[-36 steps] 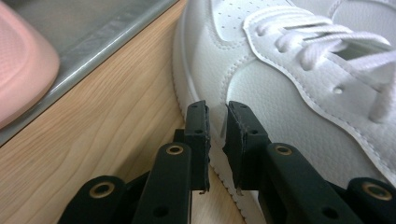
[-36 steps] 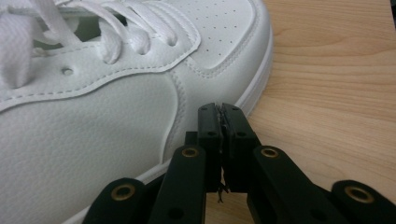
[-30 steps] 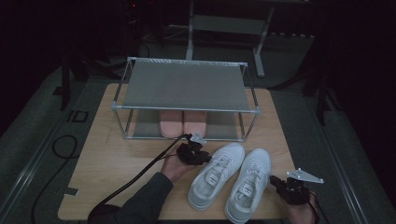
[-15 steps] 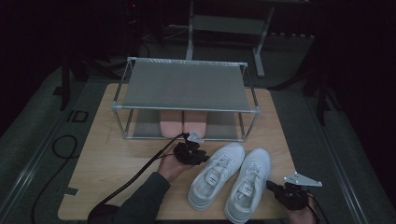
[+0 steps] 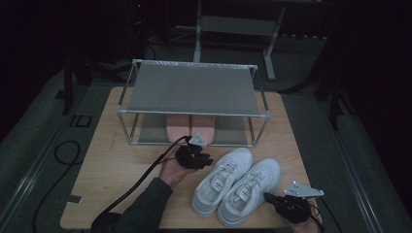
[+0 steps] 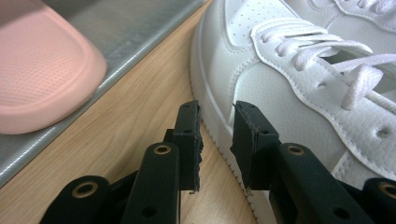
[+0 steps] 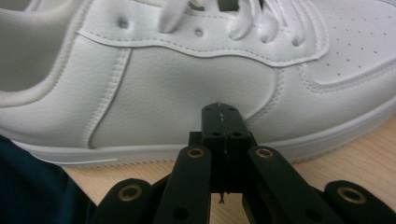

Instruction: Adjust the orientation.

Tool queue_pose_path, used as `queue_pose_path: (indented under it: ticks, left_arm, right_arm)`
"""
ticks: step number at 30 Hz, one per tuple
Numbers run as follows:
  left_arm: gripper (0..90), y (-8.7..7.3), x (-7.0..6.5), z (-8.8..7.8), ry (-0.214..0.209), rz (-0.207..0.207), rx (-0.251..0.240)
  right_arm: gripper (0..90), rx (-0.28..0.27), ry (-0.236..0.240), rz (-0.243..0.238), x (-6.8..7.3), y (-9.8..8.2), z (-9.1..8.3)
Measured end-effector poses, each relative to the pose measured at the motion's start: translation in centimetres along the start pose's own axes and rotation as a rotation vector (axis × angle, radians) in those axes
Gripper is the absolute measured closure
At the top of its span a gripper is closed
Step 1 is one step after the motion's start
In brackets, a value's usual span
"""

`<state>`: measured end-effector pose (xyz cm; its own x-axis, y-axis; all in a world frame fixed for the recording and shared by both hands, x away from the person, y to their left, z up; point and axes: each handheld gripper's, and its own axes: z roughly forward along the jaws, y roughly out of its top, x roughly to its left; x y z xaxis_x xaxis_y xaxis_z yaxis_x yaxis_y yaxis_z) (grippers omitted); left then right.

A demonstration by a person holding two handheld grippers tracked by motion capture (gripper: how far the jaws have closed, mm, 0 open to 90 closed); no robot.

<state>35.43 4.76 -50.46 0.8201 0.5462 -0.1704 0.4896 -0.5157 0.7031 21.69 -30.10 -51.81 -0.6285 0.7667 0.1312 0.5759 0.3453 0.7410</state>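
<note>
2 white sneakers sit side by side on the wooden table (image 5: 111, 160), toes pointing up and to the right in the high view, in front of a low metal shoe rack (image 5: 194, 87). The left sneaker (image 5: 221, 179) lies nearer the rack; the right sneaker (image 5: 250, 191) lies just beside it, toward the table's near edge. On the rack's bottom shelf, a pair of pink slippers (image 5: 189, 127) rests under the grey top shelf.

The left tongs (image 5: 206, 159) are held low over the table, just beside the toe end of the left sneaker, between it and the rack. In the left gripper view these tongs (image 6: 217, 140) stand apart with a narrow gap; the sneaker's white sole edge (image 6: 210, 116) shows through that gap, but the pads do not press on it. A pink slipper (image 6: 42, 65) lies on the grey shelf at the upper left of that view.

The right tongs (image 5: 268, 197) are near the table's front right corner, at the outer side of the right sneaker. In the right gripper view these tongs (image 7: 225, 123) are pressed together with nothing between them, their tip close against the sneaker's side panel (image 7: 187, 79) just above the sole; whether it touches is hard to tell.
</note>
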Motion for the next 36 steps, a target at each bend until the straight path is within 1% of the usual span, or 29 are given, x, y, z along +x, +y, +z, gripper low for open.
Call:
queue_pose_path:
  ticks: [6, 7, 12, 13, 14, 16, 17, 19, 21, 25, 28, 30, 31, 34, 36]
  left_arm:
    - [71.4, -0.3, 0.4, -0.6, 0.007, -0.008, -0.002]
    - [71.5, -0.4, 0.5, -0.8, 0.008, -0.005, 0.004]
    - [71.5, -0.7, 0.8, -1.2, 0.013, -0.006, 0.002]
    - [71.5, -0.7, 0.8, -1.3, 0.015, -0.013, -0.004]
    - [71.5, -0.7, 0.9, -1.4, 0.016, -0.012, -0.003]
    - [71.5, -0.8, 1.0, -1.6, 0.022, -0.015, -0.009]
    - [71.5, -0.8, 1.1, -1.7, 0.024, -0.014, -0.007]
    - [71.5, -0.9, 1.3, -2.0, 0.029, -0.016, -0.014]
    - [71.5, -1.0, 1.5, -2.4, 0.035, -0.028, -0.021]
    - [71.5, -1.4, 2.1, -3.3, 0.052, -0.043, -0.034]
    - [71.5, -1.8, 2.3, -4.0, 0.062, -0.056, -0.041]
    - [71.5, -2.2, 2.4, -4.5, 0.072, -0.058, -0.042]
    - [71.5, -2.4, 2.4, -4.8, 0.078, -0.063, -0.046]
    - [71.6, -3.3, 2.5, -6.0, 0.095, -0.086, -0.060]
    - [71.7, -4.0, 2.4, -6.8, 0.107, -0.103, -0.069]
  right_arm:
    - [90.0, -0.006, 0.019, -0.006, 0.2, 0.1, 0.0]
    - [90.0, -0.006, 0.019, -0.013, 0.3, 0.1, 0.0]
    - [90.0, -0.008, 0.026, -0.030, 0.7, 0.2, 0.1]
    - [90.0, -0.006, 0.029, -0.031, 0.7, 0.3, 0.1]
    - [90.0, -0.008, 0.045, -0.033, 0.9, 0.3, 0.2]
    - [90.0, -0.008, 0.071, -0.045, 1.3, 0.5, 0.7]
    - [90.0, -0.007, 0.083, -0.059, 1.7, 0.7, 1.0]
    - [90.0, -0.002, 0.097, -0.076, 2.3, 1.1, 1.5]
    - [90.0, 0.001, 0.114, -0.096, 3.0, 1.4, 2.0]
    - [90.0, 0.003, 0.132, -0.121, 4.1, 2.0, 2.9]
    - [90.0, 0.004, 0.136, -0.141, 4.5, 2.2, 3.1]
    - [90.0, 0.003, 0.146, -0.141, 4.3, 2.1, 2.9]
    - [90.0, -0.004, 0.141, -0.137, 4.1, 2.1, 2.7]
    - [90.0, -0.033, 0.099, -0.109, 2.9, 2.1, 1.8]
    - [90.0, -0.056, 0.057, -0.087, 2.0, 2.2, 1.2]
